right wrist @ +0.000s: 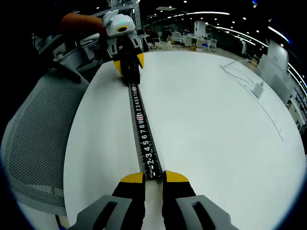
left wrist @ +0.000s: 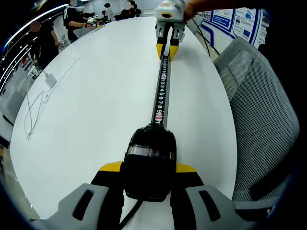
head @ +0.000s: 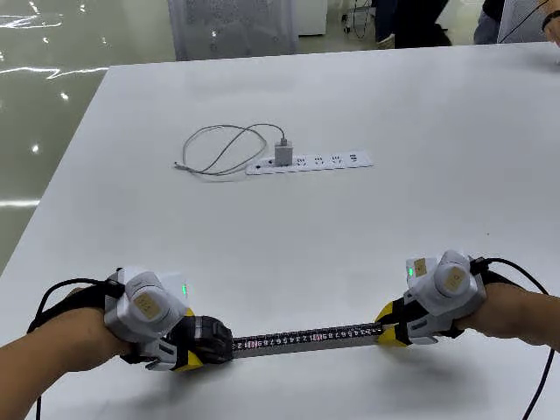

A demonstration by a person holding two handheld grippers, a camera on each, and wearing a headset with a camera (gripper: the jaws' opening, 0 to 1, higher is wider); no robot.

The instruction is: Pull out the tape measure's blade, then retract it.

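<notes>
Table [head: 350, 105] is white and bare around the work, so the tape has a flat run to lie along near the front edge. Mesh chair [left wrist: 259, 110] sits just off that edge on the person's side. Power strip [head: 311, 162] with charger [head: 283, 154] and looped cable [head: 219, 149] lies mid-table, well apart from the tape, so no snag risk.

Left gripper [head: 197, 343] is clenched on the tape measure [left wrist: 149, 163], with the black body squeezed between the yellow-tipped jaws and the mouth pointing at the other hand. My read: it's the anchor, holding the body low near the table so the pull stays in line.

Right gripper [head: 389, 325] faces it from well across, jaws closed on the end of the blade [right wrist: 143, 139]. The low numbers sit right at its tips, so it has the tip itself. I can't tell if the hook is caught or just pinched.

The blade runs straight between the two, numbers up, flat on or just above the table; I can't tell which.

Looks like the pull-out is done or nearly done, with retraction not started. For that, walk the right hand toward the body and keep hold of the tip. Let go early and the spring will whip the blade back.
</notes>
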